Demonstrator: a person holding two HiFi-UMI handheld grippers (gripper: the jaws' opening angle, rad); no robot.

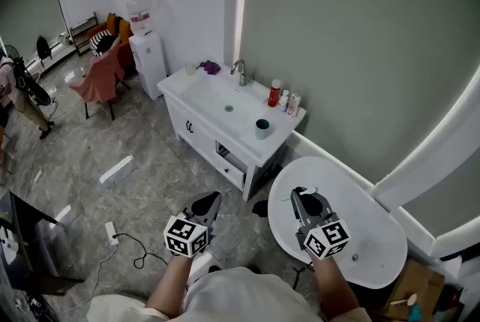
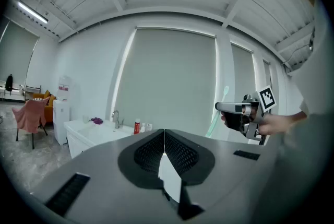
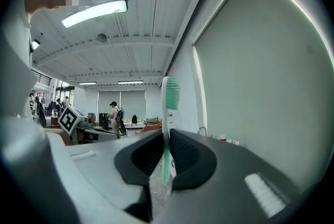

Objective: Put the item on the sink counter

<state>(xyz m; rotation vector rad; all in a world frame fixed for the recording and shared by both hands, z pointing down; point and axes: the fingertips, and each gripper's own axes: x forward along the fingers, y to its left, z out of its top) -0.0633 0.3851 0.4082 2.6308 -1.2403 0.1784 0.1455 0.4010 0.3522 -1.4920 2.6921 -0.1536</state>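
A toothbrush (image 3: 167,129) with a green and white handle and green bristles stands upright between the jaws of my right gripper (image 3: 166,137), which is shut on it. In the head view the right gripper (image 1: 303,197) hovers over the near edge of a round white table (image 1: 367,245), with the toothbrush (image 1: 307,191) at its tip. My left gripper (image 1: 208,203) is level over the floor, its jaws shut with nothing between them (image 2: 164,137). The white sink counter (image 1: 196,93) stands ahead against the wall, well beyond both grippers. It also shows small in the left gripper view, sink counter (image 2: 86,128).
On the counter are a faucet (image 1: 240,73), a red bottle (image 1: 274,93), a dark cup (image 1: 262,128) and a purple item (image 1: 211,67). A water dispenser (image 1: 146,50) and a draped chair (image 1: 97,76) stand at the left. A cable (image 1: 124,245) lies on the floor.
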